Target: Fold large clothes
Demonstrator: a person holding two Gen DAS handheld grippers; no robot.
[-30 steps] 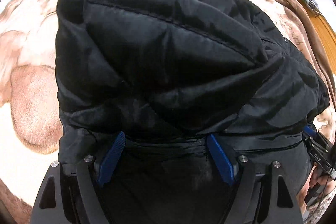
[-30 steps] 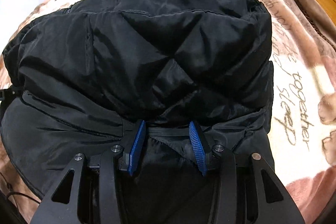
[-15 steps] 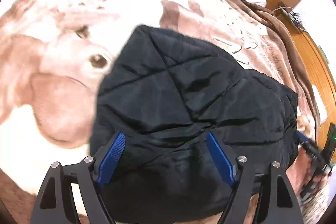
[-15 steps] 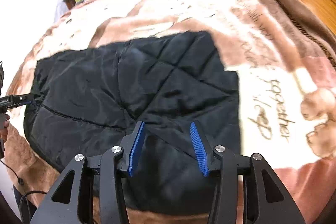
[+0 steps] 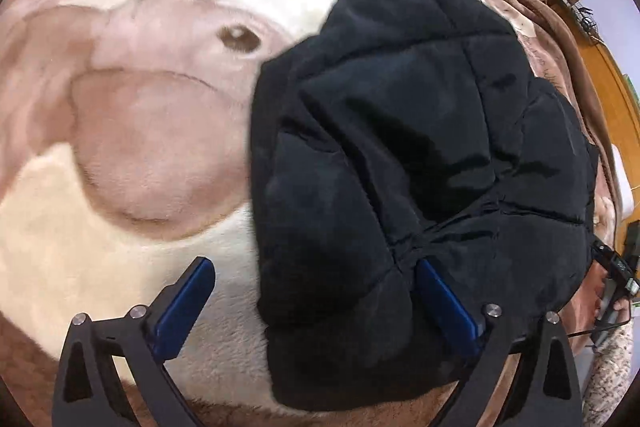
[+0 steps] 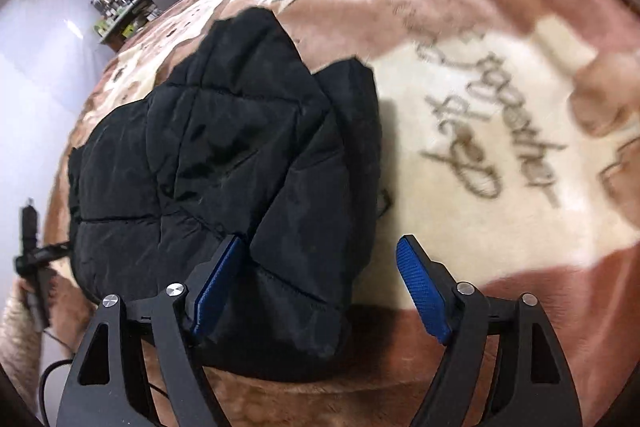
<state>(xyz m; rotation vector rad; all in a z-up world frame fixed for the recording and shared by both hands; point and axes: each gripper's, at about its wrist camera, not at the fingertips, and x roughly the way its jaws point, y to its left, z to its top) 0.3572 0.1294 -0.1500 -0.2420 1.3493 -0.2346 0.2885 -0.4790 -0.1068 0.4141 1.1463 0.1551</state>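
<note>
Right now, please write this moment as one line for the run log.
stage: jacket folded on blanket | left gripper: jaws open, straddling jacket edge | right gripper: jaws open, straddling jacket corner

The jacket (image 5: 420, 131) is showing plain black, quilted in diamond stitching. The blanket (image 5: 140, 147) is showing brown and cream, with a cartoon animal face and dark brown script (image 6: 492, 147). The pads (image 6: 418, 281) are showing blue on black fingers.
</note>
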